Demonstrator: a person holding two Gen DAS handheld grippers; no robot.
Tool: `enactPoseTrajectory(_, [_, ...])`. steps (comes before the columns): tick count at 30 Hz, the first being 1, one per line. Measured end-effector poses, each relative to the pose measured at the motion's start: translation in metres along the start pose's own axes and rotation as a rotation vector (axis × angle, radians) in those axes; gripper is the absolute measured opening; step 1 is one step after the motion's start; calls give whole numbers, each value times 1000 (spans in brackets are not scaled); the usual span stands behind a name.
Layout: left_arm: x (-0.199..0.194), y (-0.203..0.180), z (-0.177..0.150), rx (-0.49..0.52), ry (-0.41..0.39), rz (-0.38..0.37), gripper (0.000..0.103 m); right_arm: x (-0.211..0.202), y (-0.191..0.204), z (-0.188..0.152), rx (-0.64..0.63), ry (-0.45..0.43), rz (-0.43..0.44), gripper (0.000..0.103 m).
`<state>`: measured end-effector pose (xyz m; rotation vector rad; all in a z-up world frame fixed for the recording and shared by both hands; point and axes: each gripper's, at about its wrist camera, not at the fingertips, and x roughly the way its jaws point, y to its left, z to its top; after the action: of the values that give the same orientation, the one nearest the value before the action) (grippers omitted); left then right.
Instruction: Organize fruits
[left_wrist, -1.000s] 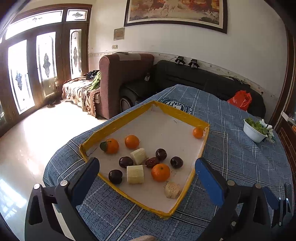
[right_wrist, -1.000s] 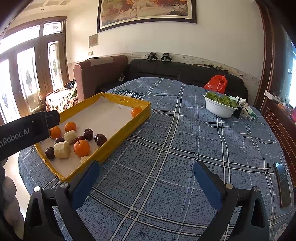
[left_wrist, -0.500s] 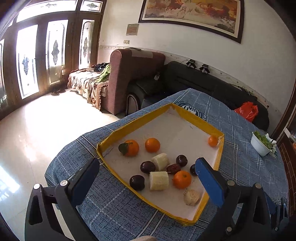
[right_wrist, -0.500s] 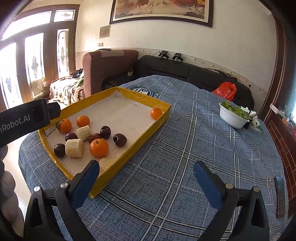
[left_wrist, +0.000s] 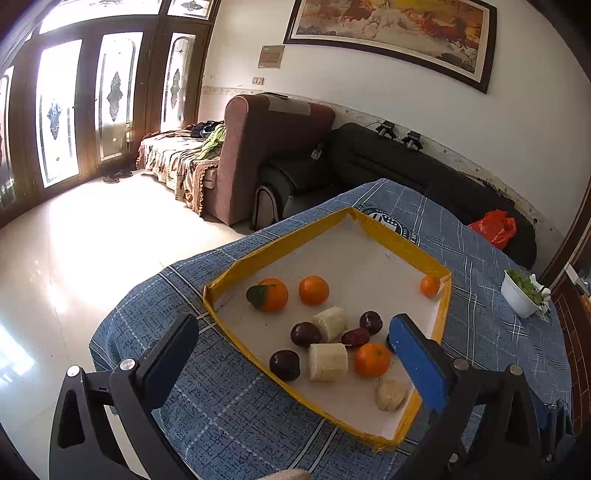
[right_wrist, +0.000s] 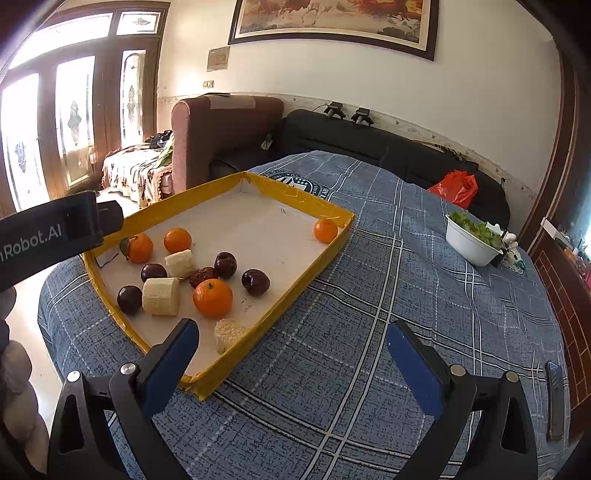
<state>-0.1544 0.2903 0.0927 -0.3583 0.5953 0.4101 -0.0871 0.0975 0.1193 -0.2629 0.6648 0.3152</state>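
A yellow-rimmed tray (left_wrist: 445, 310) (right_wrist: 332, 254) on the blue checked tablecloth holds several oranges (left_wrist: 372, 359) (right_wrist: 213, 297), dark plums (left_wrist: 284, 364) (right_wrist: 255, 282), peeled banana pieces (left_wrist: 328, 361) (right_wrist: 161, 296) and a red date (left_wrist: 355, 337) (right_wrist: 203, 275). One orange (left_wrist: 430, 285) (right_wrist: 325, 230) lies alone in the far right corner. My left gripper (left_wrist: 291, 365) is open and empty above the tray's near edge. My right gripper (right_wrist: 291, 365) is open and empty over the cloth, right of the tray.
A white bowl of greens (right_wrist: 472, 238) (left_wrist: 521, 293) stands at the table's far right. A dark phone (right_wrist: 554, 398) lies near the right edge. A red bag (right_wrist: 456, 188) and sofas stand behind the table. The left gripper's body (right_wrist: 48, 232) crosses the right wrist view.
Both wrist views have swung and drawn closer, so the tray sits further right in the left view and larger in the right view. Both grippers stay open; the fruit has not moved.
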Motion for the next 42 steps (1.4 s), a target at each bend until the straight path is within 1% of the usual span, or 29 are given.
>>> enactPoseTrajectory(17, [-3, -10, -4, 16, 6, -9, 103, -1, -4, 0, 13, 2, 13, 103])
enactPoseTrajectory(42, [1, -14, -7, 19, 25, -22, 103, 2, -11, -5, 38, 11, 18, 103])
